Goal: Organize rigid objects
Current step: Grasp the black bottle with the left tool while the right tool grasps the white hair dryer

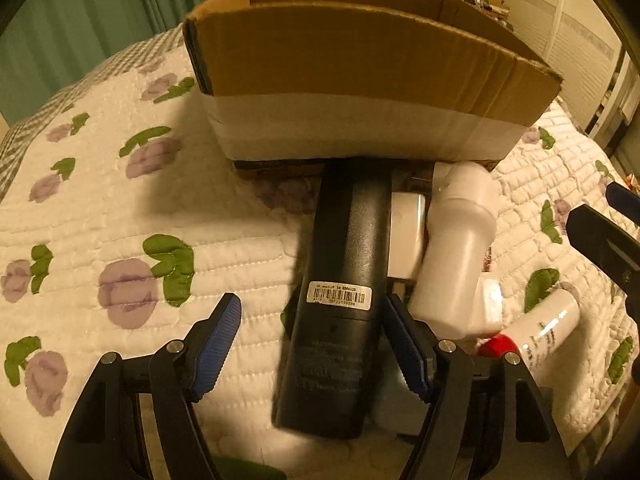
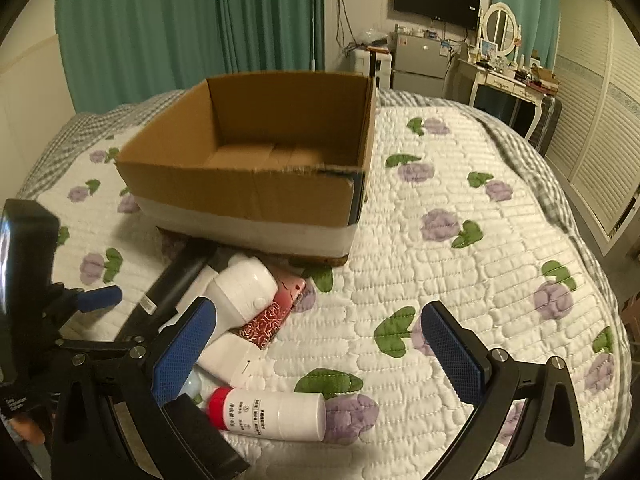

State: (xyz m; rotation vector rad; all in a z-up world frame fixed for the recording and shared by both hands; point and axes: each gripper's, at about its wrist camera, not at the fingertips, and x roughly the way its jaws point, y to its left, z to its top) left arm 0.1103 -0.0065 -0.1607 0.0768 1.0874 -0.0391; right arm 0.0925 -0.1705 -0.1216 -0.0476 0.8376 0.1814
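Note:
A long black remote-like object [image 1: 340, 292] with a barcode sticker lies on the quilted bed, its far end at the cardboard box [image 1: 360, 60]. My left gripper [image 1: 312, 340] is open with its blue pads on either side of the object, not closed on it. A white bottle [image 1: 452, 256] leans beside it. In the right wrist view the box [image 2: 240, 196] stands open and looks empty; the black object [image 2: 176, 284], white bottle [image 2: 244, 288], a red patterned item [image 2: 268, 320] and a red-capped white bottle [image 2: 276, 412] lie in front. My right gripper [image 2: 316, 348] is open and empty.
The bed's floral quilt [image 2: 460, 280] spreads to the right of the pile. A dressing table [image 2: 504, 76], small fridge and TV stand beyond the bed. Green curtains hang behind. The left gripper shows at the left edge of the right wrist view [image 2: 100, 298].

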